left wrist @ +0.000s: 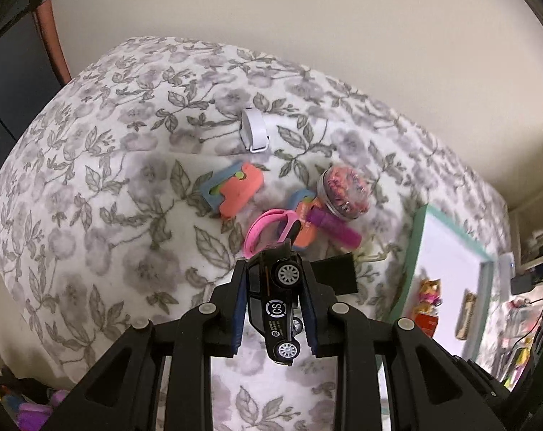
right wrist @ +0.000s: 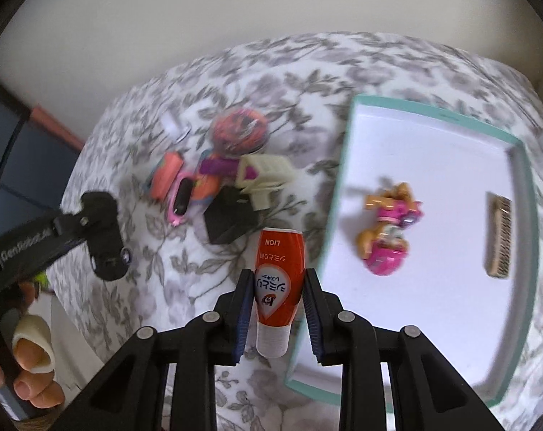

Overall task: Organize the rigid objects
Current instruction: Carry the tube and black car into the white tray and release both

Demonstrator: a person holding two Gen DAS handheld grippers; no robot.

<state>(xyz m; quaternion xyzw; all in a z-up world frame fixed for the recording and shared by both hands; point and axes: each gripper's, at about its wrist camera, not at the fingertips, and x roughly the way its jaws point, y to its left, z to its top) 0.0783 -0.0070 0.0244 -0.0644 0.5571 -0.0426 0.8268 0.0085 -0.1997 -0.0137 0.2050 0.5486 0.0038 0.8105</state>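
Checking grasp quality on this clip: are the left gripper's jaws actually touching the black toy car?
Touching. The left wrist view shows the left gripper with both blue-lined jaws pressed against the sides of the black toy car, held above the floral bedding, no gap visible.

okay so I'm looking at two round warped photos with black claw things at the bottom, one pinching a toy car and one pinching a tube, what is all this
Those claws are handheld two-finger grippers, one in each of a person's hands. Each carries a fisheye camera looking along its fingers, hence the round warp.

In the left wrist view, the left gripper is shut on a black toy car. In the right wrist view, the right gripper is shut on an orange tube.

Below is a flowered bedcover with a pile of small things: a pink band, a purple stick, a jar of colourful bits. Beside it lies a teal-rimmed tray holding a pink toy figure and a small brush.
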